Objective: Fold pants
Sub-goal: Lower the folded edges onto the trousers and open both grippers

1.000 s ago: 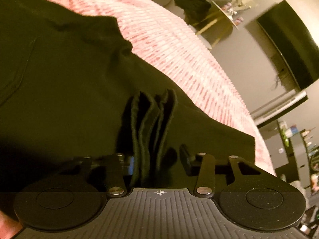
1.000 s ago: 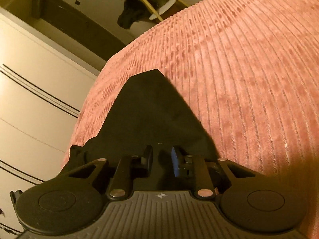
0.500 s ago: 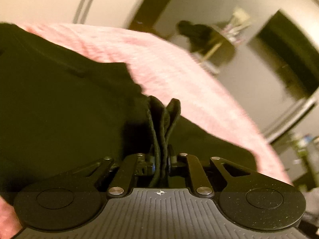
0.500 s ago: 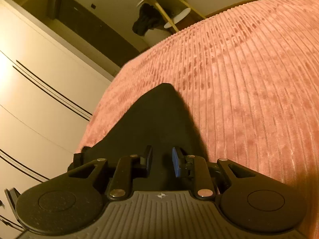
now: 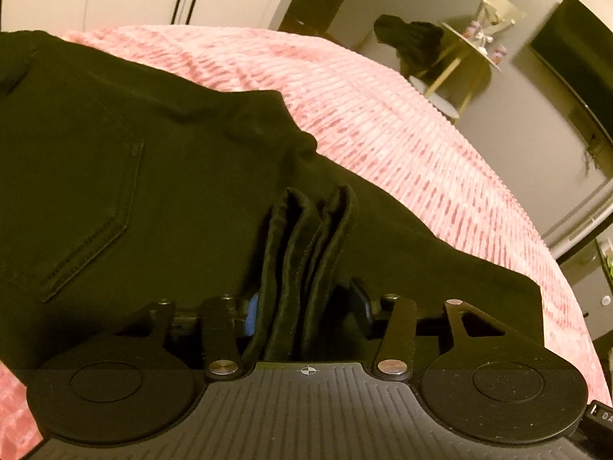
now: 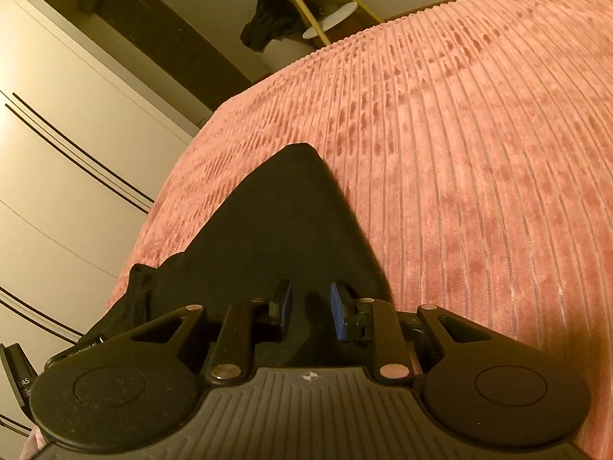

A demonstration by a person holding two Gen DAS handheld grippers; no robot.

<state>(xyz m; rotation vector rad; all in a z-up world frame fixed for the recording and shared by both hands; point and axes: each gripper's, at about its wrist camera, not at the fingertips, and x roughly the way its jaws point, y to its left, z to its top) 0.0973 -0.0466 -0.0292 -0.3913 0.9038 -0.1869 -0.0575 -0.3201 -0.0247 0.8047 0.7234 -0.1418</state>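
Black pants [image 5: 134, 176] lie on a pink ribbed bedspread [image 5: 383, 122], back pocket showing at the left. My left gripper [image 5: 306, 306] has its jaws apart with a bunched stack of folded pant hems [image 5: 306, 245] standing loosely between them, no longer pinched. In the right wrist view my right gripper [image 6: 308, 310] is open just above a flat black corner of the pants [image 6: 287, 222] that points away across the bedspread [image 6: 479, 153]. Nothing is between its blue pads [image 6: 336, 312].
White wardrobe doors [image 6: 57, 153] stand beside the bed. A gold side table [image 5: 471, 53] with a black garment [image 5: 410, 38] hanging on it stands past the bed's far edge. A dark TV screen [image 5: 574, 65] hangs on the right wall.
My left gripper, shut on the hems half a second ago, has opened around them and lowered toward the pants. My right gripper stayed open and pulled back slightly.
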